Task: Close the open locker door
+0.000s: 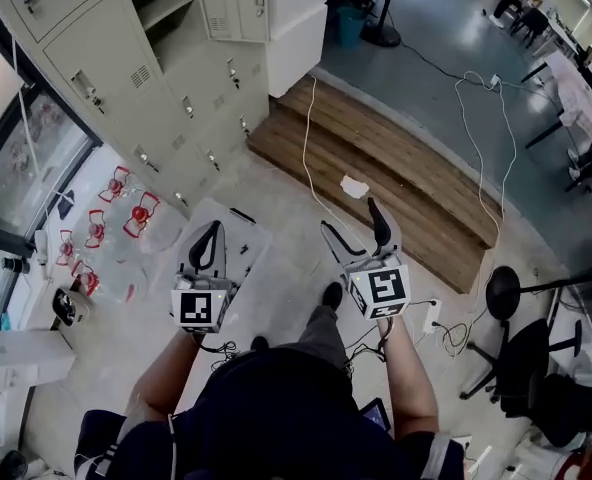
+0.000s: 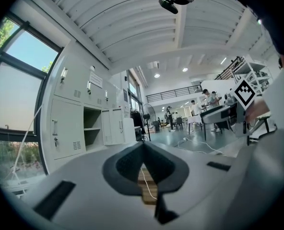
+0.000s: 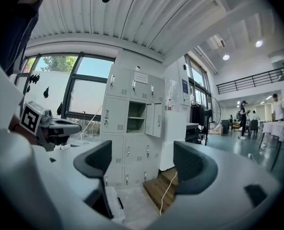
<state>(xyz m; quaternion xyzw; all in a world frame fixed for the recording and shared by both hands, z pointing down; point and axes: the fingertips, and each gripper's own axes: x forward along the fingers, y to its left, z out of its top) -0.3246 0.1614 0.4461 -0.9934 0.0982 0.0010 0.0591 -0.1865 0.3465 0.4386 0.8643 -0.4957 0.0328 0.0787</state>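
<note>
Locker door (image 3: 150, 119) stands swung out at the right edge of the open compartment (image 3: 136, 117), in the middle column of the grey locker bank (image 3: 115, 147). A shelf shows inside that compartment. From my head view the door (image 1: 216, 3) is at the top of the frame, well apart from both my tongs. The left gripper view has it off to the left (image 2: 107, 127).

My left tongs (image 1: 211, 233) are closed with the tips meeting and nothing clamped. In the left gripper view they (image 2: 143, 145) leave only a small opening below the tips, and through it I see a strip of the wooden step (image 2: 149, 188) and the white cable (image 2: 147, 178).

My right tongs (image 1: 356, 230) are spread wide and empty. In the right gripper view the gap between them (image 3: 142, 162) frames the lower lockers, the wooden step (image 3: 161, 188) and the cable (image 3: 168, 188) trailing down it.

The step (image 1: 376, 178) lies on the floor between me and the lockers, running from the foot of the locker bank out to my right. The cable (image 1: 311, 158) crosses it. Each of my hands holds its tongs low in front of me, with the marker cubes (image 1: 201, 308) facing up, the left one just beside my left wrist.
</note>
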